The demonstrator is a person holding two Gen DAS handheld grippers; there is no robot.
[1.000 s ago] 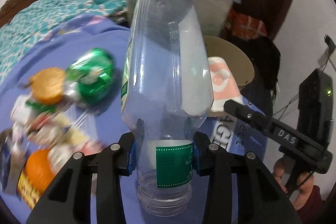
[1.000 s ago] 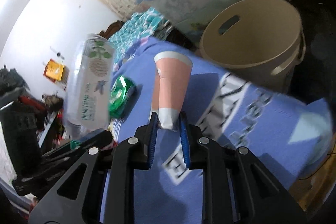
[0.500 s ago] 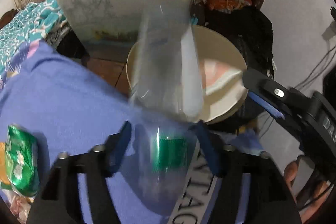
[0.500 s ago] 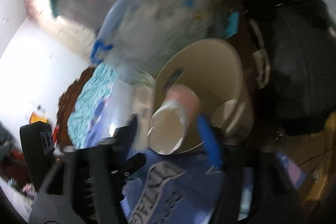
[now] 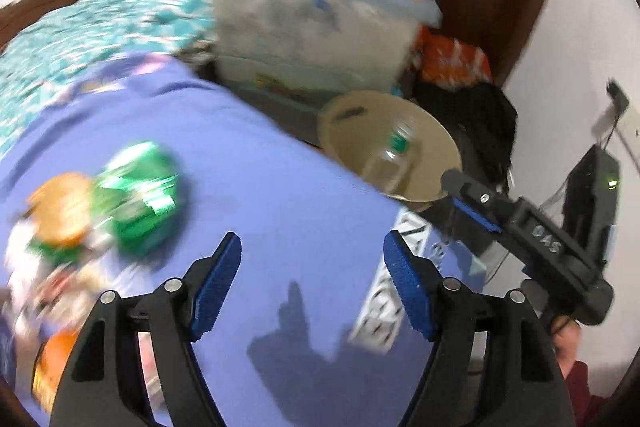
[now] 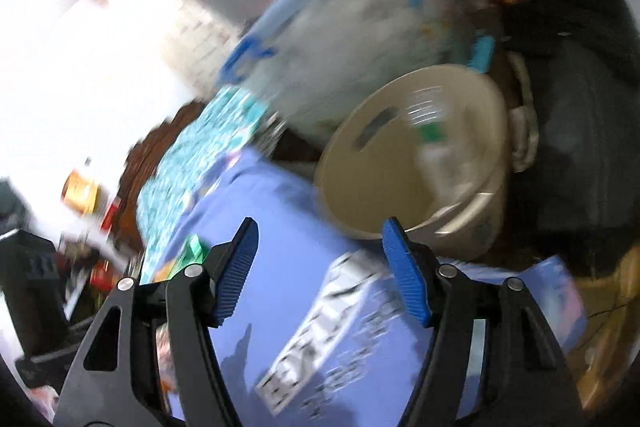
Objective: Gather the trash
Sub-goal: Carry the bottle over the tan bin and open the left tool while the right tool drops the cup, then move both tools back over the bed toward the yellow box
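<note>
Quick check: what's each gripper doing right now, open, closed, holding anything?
Left gripper: open, holding nothing; the clear bottle lies in the beige bin.
Right gripper: open, holding nothing.

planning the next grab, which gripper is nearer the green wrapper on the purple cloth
Left. The left gripper hangs open just right of the green wrapper. The right gripper is open farther off by the beige bin, the wrapper at its far left.

Both wrist views above bed, sharing bin (image 5: 390, 151).
</note>
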